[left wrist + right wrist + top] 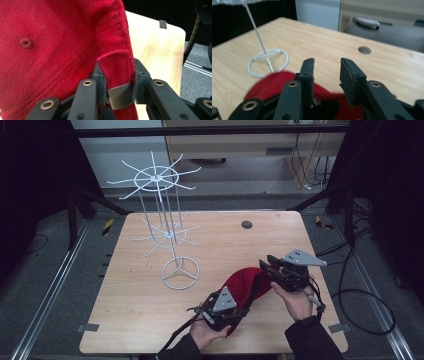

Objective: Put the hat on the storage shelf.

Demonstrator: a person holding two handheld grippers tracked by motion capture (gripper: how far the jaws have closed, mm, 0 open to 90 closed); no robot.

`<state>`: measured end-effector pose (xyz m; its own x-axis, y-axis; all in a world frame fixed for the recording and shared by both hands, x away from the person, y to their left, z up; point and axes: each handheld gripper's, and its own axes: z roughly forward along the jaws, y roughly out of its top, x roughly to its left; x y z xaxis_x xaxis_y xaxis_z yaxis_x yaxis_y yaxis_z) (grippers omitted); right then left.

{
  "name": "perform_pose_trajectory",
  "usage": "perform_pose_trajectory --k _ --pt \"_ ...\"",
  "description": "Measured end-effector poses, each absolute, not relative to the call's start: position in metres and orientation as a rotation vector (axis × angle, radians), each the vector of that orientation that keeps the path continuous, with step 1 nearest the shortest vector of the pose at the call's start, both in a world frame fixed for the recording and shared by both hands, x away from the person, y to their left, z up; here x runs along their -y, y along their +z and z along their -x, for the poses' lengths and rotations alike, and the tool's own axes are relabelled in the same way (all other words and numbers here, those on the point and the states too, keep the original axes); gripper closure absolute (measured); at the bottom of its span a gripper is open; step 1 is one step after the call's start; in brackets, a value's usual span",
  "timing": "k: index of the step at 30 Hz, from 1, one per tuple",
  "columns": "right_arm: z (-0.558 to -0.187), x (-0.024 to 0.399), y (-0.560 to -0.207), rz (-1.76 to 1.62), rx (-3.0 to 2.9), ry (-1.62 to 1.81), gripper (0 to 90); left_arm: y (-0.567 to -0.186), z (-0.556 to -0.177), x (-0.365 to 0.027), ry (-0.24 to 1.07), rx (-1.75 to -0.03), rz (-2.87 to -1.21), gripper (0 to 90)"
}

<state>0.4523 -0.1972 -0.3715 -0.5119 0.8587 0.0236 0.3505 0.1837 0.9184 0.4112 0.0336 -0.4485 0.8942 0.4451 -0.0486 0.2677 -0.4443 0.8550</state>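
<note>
Left gripper (119,82), hand-held and nearest the table's front edge: jaws pinched on the rear band of a red cotton-twill baseball cap (243,285), gripping the fabric strap together with its small grey metal buckle (120,96); hold looks secure. Right gripper (327,75), hand-held: jaws spread with nothing between them, hovering just above the cap's far side with the red crown below its fingertips. Cap itself: held low over the right front portion of the light wooden tabletop (150,320), between the two grippers, whether resting on or just clear of the wood cannot be told. White wire display stand (165,230), round ring base, central rods, two tiers of radiating hook arms: upright toward the left rear of the table, well apart from the cap, every arm bare. Status, by judgement: pickup done on one side only; second grip, carry across to the stand, and hanging on an arm all remain.
</note>
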Motion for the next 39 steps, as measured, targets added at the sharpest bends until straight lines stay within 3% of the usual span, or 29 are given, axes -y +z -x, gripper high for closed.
perform_pose_trajectory --k 6,12,28,39 --pt "-0.447 0.208 -0.377 -1.136 -1.97 1.299 73.5 -0.45 -0.409 -0.031 0.212 -0.496 -2.064 70.0" --pt "-0.438 0.218 -0.38 -1.151 -2.007 1.28 90.0 -0.452 -0.404 -0.028 0.193 -0.481 -2.07 70.0" --pt "-0.407 0.241 -0.415 -1.246 -2.035 1.252 90.0 -0.459 -0.399 -0.032 0.235 -0.479 -2.125 69.9" --pt "-0.4 0.245 -0.466 -1.364 -2.14 1.147 90.0 -0.477 -0.419 -0.048 0.313 -0.568 -2.207 69.6"
